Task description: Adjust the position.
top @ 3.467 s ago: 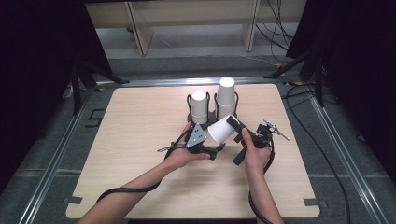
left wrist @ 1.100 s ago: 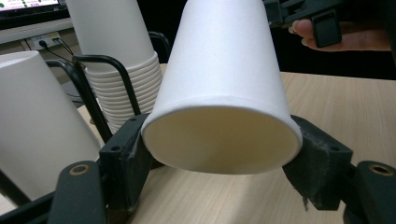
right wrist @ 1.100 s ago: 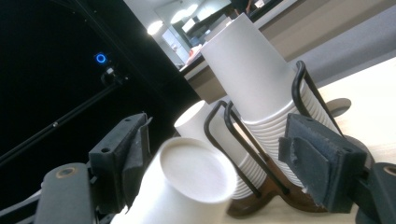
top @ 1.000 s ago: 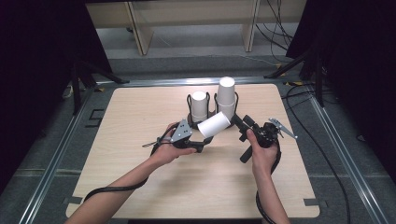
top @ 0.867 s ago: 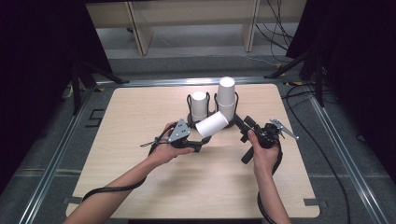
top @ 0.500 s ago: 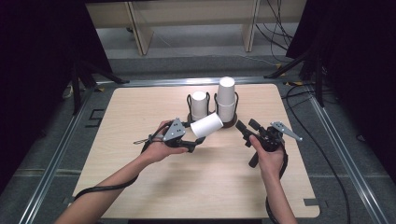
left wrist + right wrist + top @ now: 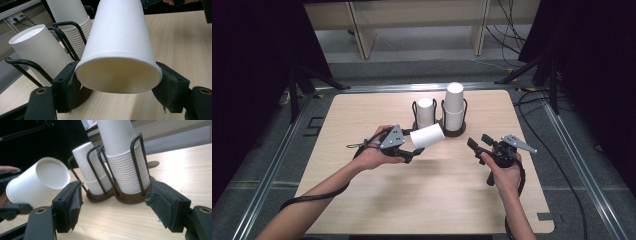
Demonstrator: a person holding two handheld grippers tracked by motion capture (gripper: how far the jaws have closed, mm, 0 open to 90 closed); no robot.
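Left tool: our left tool (image 7: 412, 152) sits left of centre over the bench (image 7: 362, 200), clenched on a white paper cup (image 7: 427, 135). In the left gripper view the two black pads squeeze the cup (image 7: 120, 55) at its rim from both sides.

Cup: we've got it lying on its side, up off the bench. In the high view the closed bottom aims toward the wire rack. In the right gripper view we see that flat bottom facing us (image 7: 40, 182).

Rack: a dark wire cup holder (image 7: 444, 131) sits at the middle back of the bench, two bays side by side. The left bay has a short stack of cups (image 7: 425, 111), the right bay a taller stack (image 7: 454, 106). The held cup is just in front of the left bay, near it, but we can't tell if it touches.

Right tool: our right tool (image 7: 474, 145) is off to the right, well apart from the cup. Its jaws have just been closing, but they are still released with nothing between them; in the right gripper view the rack (image 7: 117, 195) sits beyond the gap.
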